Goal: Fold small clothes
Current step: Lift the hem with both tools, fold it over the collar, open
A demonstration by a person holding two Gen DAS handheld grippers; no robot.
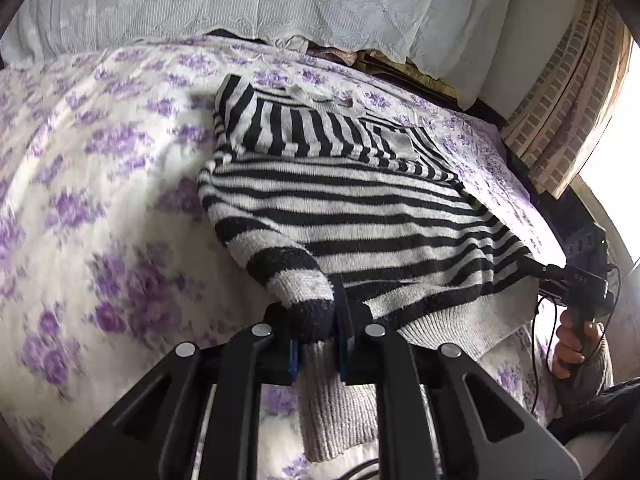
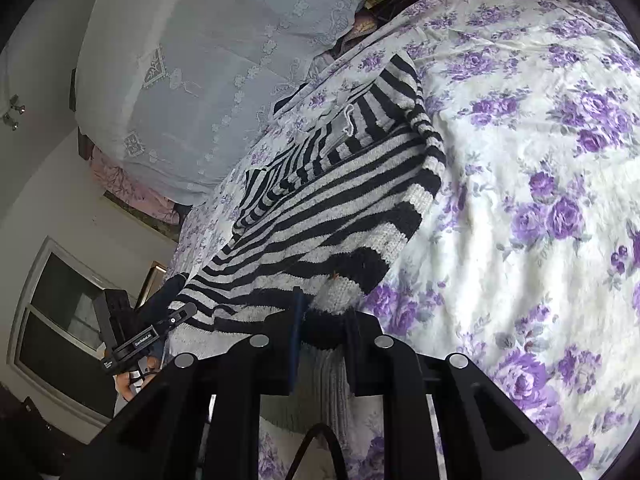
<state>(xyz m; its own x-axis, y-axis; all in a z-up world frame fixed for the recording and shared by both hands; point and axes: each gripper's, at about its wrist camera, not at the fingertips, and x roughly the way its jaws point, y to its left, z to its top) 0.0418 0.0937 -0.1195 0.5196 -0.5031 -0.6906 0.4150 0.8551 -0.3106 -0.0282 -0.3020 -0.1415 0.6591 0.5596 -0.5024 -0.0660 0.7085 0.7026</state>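
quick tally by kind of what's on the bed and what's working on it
striped sweater: 1
floral bedspread: 1
lace-covered pillow: 1
grippers: 2, the left gripper shut on a sleeve cuff and the right gripper shut on the sweater's hem end
total: 5

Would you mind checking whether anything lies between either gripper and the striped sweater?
Nothing visible does. The left gripper is shut on the end of a sleeve of the striped sweater, and the right gripper is shut on its near edge. Only the floral bedsheet lies around it.
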